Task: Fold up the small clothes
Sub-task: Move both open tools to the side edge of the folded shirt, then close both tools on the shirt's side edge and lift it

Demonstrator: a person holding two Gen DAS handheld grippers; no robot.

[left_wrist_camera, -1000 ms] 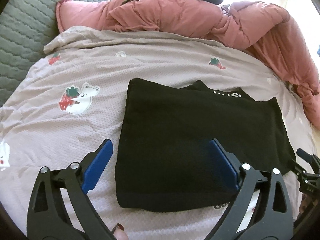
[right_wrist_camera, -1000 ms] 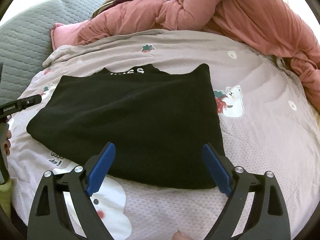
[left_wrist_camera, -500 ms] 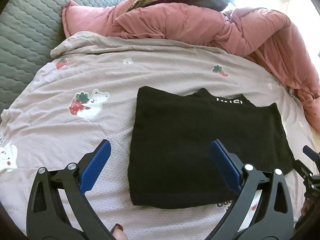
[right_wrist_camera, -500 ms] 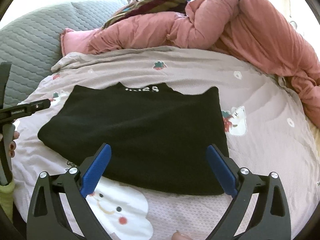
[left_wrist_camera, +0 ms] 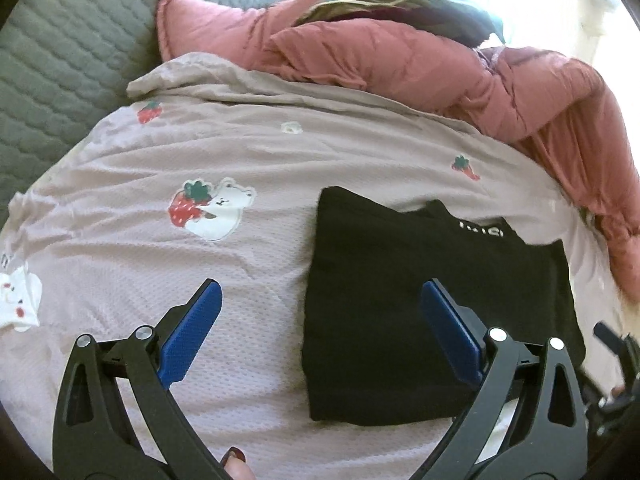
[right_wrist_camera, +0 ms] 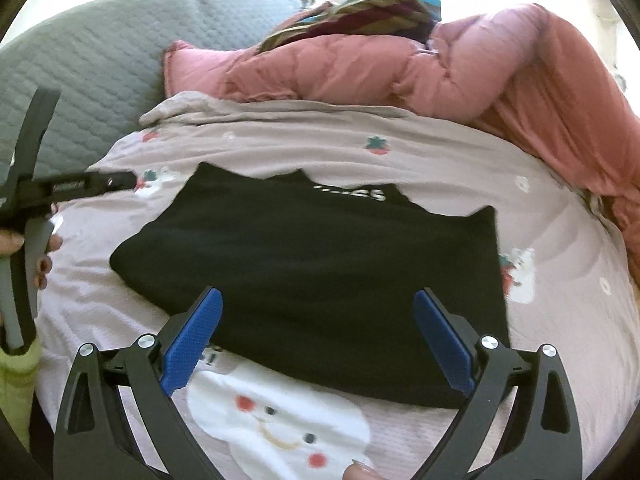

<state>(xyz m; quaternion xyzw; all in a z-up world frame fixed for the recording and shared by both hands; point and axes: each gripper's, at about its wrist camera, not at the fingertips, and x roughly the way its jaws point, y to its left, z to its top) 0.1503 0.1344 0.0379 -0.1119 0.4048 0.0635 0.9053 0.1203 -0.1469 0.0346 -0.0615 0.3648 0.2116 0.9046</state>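
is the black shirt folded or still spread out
Folded: the black shirt lies as a compact rectangle on the bedspread, its printed collar edge peeking from under the top layer.

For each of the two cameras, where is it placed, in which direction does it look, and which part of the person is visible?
Left wrist: on the left gripper, looking down over the bedspread; black garment to its right; a fingertip shows.
Right wrist: on the right gripper, facing the garment squarely; the left hand and a green sleeve show at left.
Shared: garment, bedspread, pink quilt, grey quilted headboard.
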